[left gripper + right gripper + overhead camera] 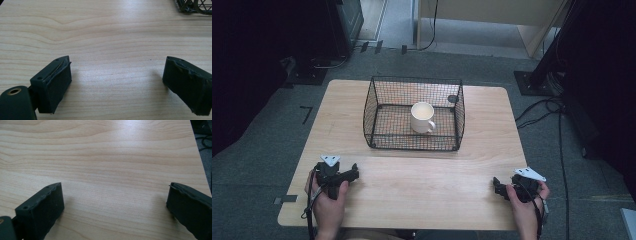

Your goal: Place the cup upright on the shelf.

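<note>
Basket with mug at the back of the table, one gripper at each front corner.

The wire basket (414, 114) stands on the table (412, 185) behind its middle, and the mug (422, 118) stands inside it. The left gripper (353, 174) rests near the front left, the right gripper (496, 184) near the front right, both well apart from the basket.

Open tabletop (422, 185) before both grippers; wire basket (377, 115) mid-table, well apart.

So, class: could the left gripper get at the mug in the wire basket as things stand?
Probably yes. The left gripper is open, the basket has no lid, and the mug stands alone inside, so coming down from above looks free.
</note>
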A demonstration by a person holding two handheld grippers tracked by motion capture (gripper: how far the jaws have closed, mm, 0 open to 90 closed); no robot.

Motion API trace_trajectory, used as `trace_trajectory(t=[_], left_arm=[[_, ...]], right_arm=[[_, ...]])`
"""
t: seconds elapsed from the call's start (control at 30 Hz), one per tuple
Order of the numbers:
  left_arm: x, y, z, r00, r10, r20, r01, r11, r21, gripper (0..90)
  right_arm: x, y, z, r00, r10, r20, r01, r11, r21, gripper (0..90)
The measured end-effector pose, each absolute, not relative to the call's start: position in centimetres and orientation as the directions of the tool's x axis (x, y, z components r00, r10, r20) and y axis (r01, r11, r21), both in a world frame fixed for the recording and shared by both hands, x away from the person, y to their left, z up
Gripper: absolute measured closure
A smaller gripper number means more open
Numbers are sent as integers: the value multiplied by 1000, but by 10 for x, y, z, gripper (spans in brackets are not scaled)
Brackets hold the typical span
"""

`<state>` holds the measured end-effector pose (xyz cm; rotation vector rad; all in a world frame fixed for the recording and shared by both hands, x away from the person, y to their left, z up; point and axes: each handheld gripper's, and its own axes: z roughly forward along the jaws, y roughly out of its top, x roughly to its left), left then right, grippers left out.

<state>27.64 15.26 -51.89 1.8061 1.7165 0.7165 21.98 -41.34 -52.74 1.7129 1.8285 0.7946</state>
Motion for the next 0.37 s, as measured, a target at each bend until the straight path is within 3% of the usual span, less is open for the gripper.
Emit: trace_trajectory(t=[0.37], left_arm=[[276, 153, -519, 48, 999, 12, 710, -43, 703, 87]], right_arm=[[220, -413, -527, -73, 997, 28, 701, 31, 712, 5]])
